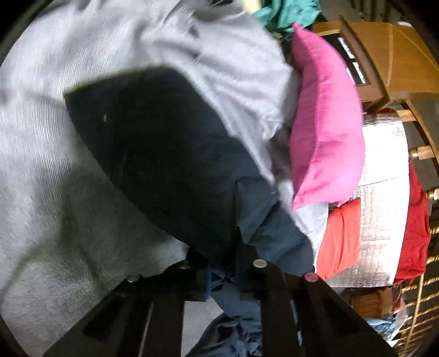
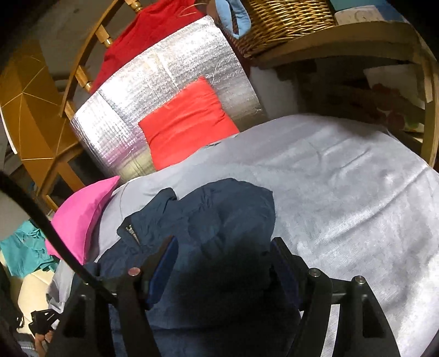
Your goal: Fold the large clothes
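Note:
A dark navy zip-up garment lies bunched on a pale grey sheet that covers the bed. In the right wrist view its zipper and collar show at the left, and my right gripper stands open with its two fingers on either side of the cloth. In the left wrist view the same navy garment spreads across the middle, blurred, and my left gripper is shut on a fold of the garment's edge at the bottom of the frame.
A pink pillow and an orange-red cushion lie by a silver foil mat. A red cloth hangs on the wooden bed rail. A wicker basket stands on a shelf. Teal clothes lie nearby.

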Available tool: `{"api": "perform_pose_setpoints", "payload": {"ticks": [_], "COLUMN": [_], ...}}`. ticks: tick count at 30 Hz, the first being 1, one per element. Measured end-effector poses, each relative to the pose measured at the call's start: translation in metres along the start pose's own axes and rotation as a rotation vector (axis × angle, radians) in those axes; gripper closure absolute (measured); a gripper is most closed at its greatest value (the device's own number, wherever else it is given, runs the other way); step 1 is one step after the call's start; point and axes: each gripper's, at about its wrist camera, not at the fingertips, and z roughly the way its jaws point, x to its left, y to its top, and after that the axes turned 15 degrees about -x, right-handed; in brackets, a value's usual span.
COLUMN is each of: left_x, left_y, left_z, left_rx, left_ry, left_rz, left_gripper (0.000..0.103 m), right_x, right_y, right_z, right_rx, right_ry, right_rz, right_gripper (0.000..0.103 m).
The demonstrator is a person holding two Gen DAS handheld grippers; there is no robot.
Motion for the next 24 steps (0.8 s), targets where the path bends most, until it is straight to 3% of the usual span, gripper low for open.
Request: {"api": "perform_pose_setpoints", "payload": {"ticks": [5, 7, 9, 12, 16, 19, 24], "left_x": [-0.061, -0.095, -0.117, -0.152, -0.181, -0.194, -0.194], "left_y": [0.009, 0.002, -0.008, -0.034, -0.082, -0.121, -0.188], "left_z": [-0.072, -0.112, -0.142, -0.173, -0.176, -0.153, -0.089], "left_rx": [-0.236, -0.351, -0.411, -0.435, -0.373, -0.283, -0.010], "left_ry": [-0.102, -0.155, -0.224, -0.331, -0.410, -0.416, -0.397], "left_rz": [0.181, 0.298, 0.372, 0.498, 0.640, 0.741, 0.828], "left_gripper": [0.095, 0.095, 0.095, 0.095, 0.095, 0.095, 0.095], "right_x": [-0.011, -0.015, -0.018, -0.022, -0.026, -0.029, -0.033], "right_y": [0.006, 0.008, 0.010, 0.013, 0.016, 0.018, 0.019], "right_z": [-0.004, -0.006, -0.008, -0.012, -0.015, -0.016, -0.014], "right_rx": [-0.014, -0.019, -0.023, -0.030, -0.035, -0.038, -0.032], "right_ry": [-0.012, -0.015, -0.018, -0.018, -0.019, -0.025, -0.033], "right_rz": [0.022, 0.027, 0.033, 0.041, 0.051, 0.060, 0.076], "right_gripper": [0.031, 0.031, 0.031, 0.031, 0.031, 0.031, 0.031]}}
